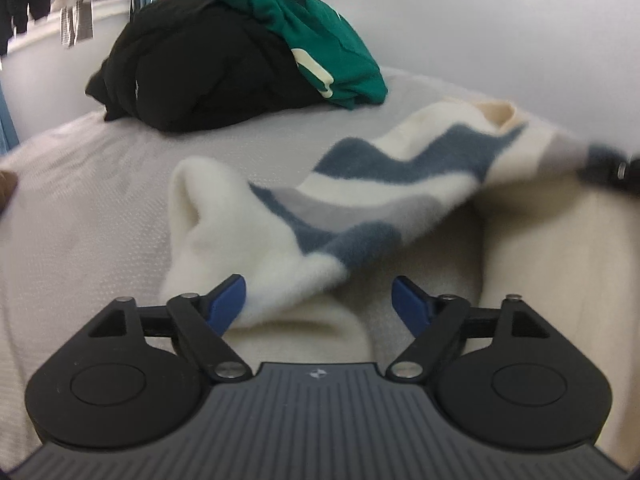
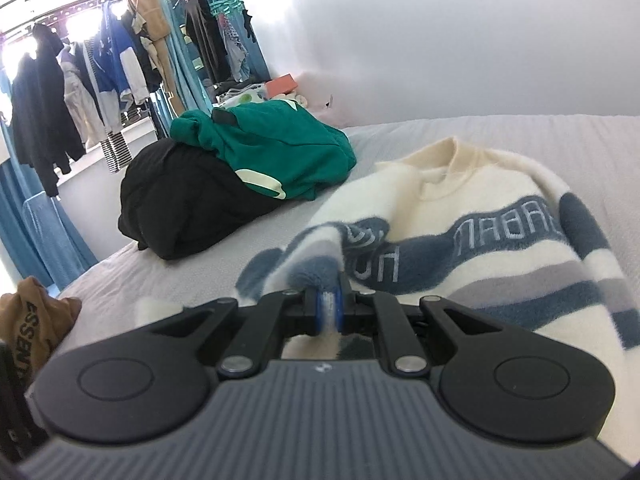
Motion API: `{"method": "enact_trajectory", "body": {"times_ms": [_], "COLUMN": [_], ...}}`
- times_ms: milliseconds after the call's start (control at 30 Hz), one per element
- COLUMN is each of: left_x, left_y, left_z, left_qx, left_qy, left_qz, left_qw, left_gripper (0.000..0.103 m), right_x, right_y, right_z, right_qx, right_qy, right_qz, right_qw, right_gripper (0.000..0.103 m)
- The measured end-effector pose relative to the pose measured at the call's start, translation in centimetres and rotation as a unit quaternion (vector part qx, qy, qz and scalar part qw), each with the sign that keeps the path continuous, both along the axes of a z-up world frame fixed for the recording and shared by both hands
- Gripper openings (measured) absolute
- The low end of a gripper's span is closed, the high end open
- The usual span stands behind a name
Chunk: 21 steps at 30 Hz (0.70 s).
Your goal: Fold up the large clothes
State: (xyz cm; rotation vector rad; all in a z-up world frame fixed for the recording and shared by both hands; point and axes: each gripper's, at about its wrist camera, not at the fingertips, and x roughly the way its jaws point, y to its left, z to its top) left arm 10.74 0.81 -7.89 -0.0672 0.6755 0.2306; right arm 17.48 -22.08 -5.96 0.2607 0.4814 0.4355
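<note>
left wrist view: my left gripper (image 1: 318,300) is spread wide, nothing between its blue pads (image 1: 228,298). the striped sweater (image 1: 360,196) sits on the bed (image 1: 80,240) just ahead, one sleeve lifted toward my right gripper (image 1: 612,170) at the frame edge. a black garment (image 1: 192,68) and green garment (image 1: 320,36) are piled behind.

right wrist view: right gripper (image 2: 329,312) pinches a fold of the sweater (image 2: 480,248). a brown garment (image 2: 36,320) lies at left; hanging clothes (image 2: 80,88) line the window.
</note>
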Motion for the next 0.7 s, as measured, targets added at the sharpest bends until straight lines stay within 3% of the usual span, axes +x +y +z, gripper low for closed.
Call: {"method": "enact_trajectory", "body": {"times_ms": [100, 167, 200, 267, 333, 400, 500, 600, 700], "left_x": [0.5, 0.8, 1.1, 1.7, 1.9, 2.1, 3.1, 4.8, 7.2], "left_y": [-0.5, -0.4, -0.3, 0.9, 2.0, 3.7, 6.4, 8.4, 9.6], "left_z": [-0.7, -1.2, -1.6, -1.8, -1.6, -1.3, 0.0, 3.1, 7.1], "left_qx": [0.041, 0.06, 0.072, 0.061, 0.062, 0.051, 0.037, 0.093, 0.18], "left_qy": [0.014, 0.001, 0.003, 0.002, -0.004, -0.006, 0.001, -0.011, -0.015], "left_qz": [0.017, 0.033, 0.048, 0.074, 0.09, 0.097, 0.098, 0.069, 0.024], "left_qw": [0.9989, 0.9977, 0.9962, 0.9954, 0.994, 0.994, 0.9945, 0.9932, 0.9832], "left_gripper": [0.084, 0.081, 0.075, 0.066, 0.044, 0.032, 0.021, 0.02, 0.02], "right_x": [-0.3, -0.4, -0.5, -0.4, -0.4, -0.3, -0.1, 0.4, 1.4], "right_y": [0.0, 0.0, -0.1, -0.1, 0.0, 0.3, 0.9, 1.2, 2.0], "right_z": [0.1, 0.1, 0.0, -0.1, -0.1, -0.2, -0.2, -0.5, -0.8], "right_qx": [-0.003, -0.004, -0.003, -0.002, -0.007, -0.009, -0.007, 0.012, 0.033], "right_qy": [-0.008, -0.013, -0.013, -0.014, -0.017, -0.016, -0.017, -0.001, 0.016], "right_qz": [0.002, 0.001, 0.001, 0.001, 0.002, 0.001, 0.007, 0.02, 0.043], "right_qw": [1.0, 1.0, 1.0, 1.0, 1.0, 1.0, 1.0, 1.0, 0.998], "right_gripper": [0.01, 0.01, 0.01, 0.01, 0.01, 0.01, 0.01, 0.01, 0.01]}}
